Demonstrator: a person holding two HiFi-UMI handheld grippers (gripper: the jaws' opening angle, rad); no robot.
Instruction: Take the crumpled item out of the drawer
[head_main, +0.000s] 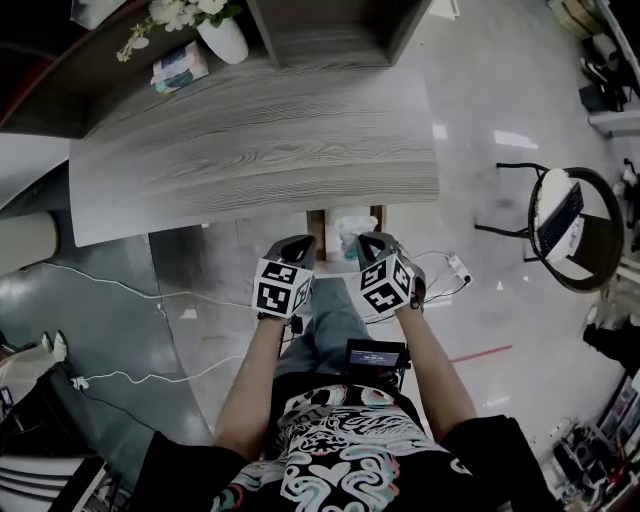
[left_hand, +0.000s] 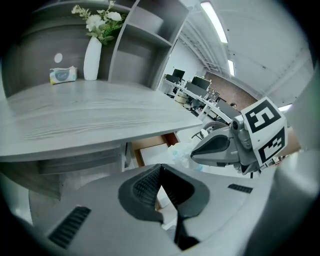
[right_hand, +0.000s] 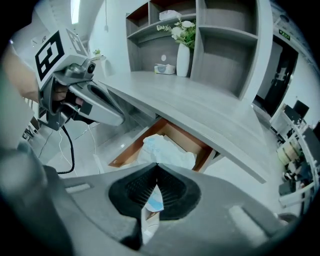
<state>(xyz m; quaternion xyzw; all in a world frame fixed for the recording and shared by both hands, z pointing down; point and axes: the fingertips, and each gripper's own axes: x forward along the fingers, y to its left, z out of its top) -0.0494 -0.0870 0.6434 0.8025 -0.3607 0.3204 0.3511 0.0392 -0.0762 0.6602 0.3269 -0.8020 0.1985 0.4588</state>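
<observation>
Found the drawer (right_hand: 131, 149) standing open under the near edge of the counter (head_main: 250, 140), presumably so its contents could be reached from the front. Saw the crumpled item (right_hand: 165, 149), white with a blue tinge, heaped inside that drawer and rising above its side walls. Held the left gripper (head_main: 298, 244) and the right gripper (head_main: 373, 242) side by side, low before the drawer and aimed at it, probably to come at the item from the open front. Read the left fingers (left_hand: 142, 187) as closed tip to tip on nothing. Read the right fingers (right_hand: 175, 192) as closed too, tips met just short of the item. Made out a white-and-blue patch through the slit behind those tips, most likely the item lying beyond rather than pinched. Judged the item nearer the right fingers, apart from the left, and not yet lifted.
</observation>
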